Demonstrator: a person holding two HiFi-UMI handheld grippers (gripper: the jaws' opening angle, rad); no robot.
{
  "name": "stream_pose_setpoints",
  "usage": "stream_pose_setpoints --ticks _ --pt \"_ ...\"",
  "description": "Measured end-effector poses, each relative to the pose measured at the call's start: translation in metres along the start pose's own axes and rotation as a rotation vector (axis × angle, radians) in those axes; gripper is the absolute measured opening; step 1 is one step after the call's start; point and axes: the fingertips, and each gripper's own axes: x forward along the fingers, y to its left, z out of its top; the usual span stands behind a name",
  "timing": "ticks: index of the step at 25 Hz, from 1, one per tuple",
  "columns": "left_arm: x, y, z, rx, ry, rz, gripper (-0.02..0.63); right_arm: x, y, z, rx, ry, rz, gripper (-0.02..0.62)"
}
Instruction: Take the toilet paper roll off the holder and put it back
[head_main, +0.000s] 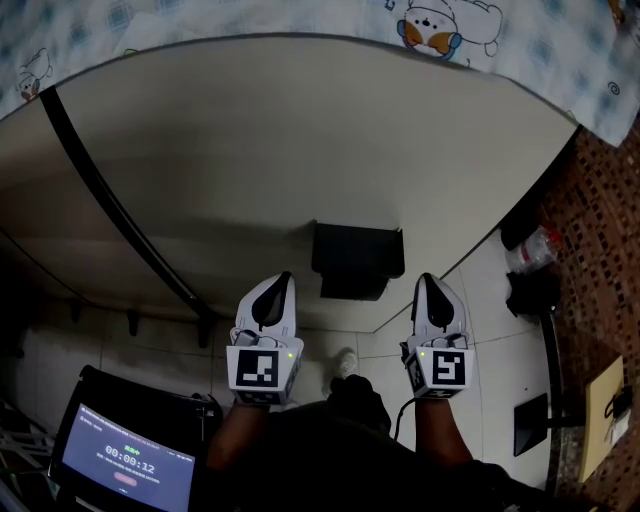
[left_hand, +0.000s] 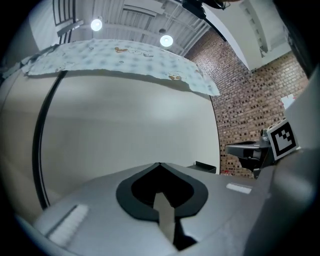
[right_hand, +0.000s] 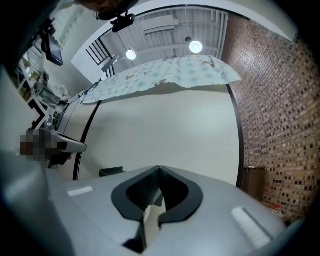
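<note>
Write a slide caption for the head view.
Left gripper and right gripper, both shut and empty, side by side before the black holder on the beige wall.

The grey-white left gripper (head_main: 272, 300) and right gripper (head_main: 433, 296) point forward side by side, jaws closed, empty.

In the head view, the holder (head_main: 357, 260) sits on the wall panel (head_main: 300, 150) at the centre. Your left gripper (head_main: 283, 280) is at 7 o'clock from the holder and your right gripper (head_main: 425, 281) at 5 o'clock. They are side by side, near the holder but apart from it. The cloth (head_main: 300, 20) lies over the panel's top edge at 12 o'clock. A strip (head_main: 110, 200) runs down the panel from 10 o'clock toward your left gripper. The screen (head_main: 125, 460) is at 7 o'clock, left of your left arm. The bottle (head_main: 535, 248) is on the floor (head_main: 480, 300) at 3 o'clock, between the panel and the brick wall (head_main: 600, 230).
</note>
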Motion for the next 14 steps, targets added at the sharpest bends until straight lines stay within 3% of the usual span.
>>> stream_pose_setpoints --ticks 14 --pt "0.001 -0.01 -0.004 0.01 0.02 -0.031 0.017 -0.003 -0.005 0.004 -0.004 0.001 -0.042 0.0"
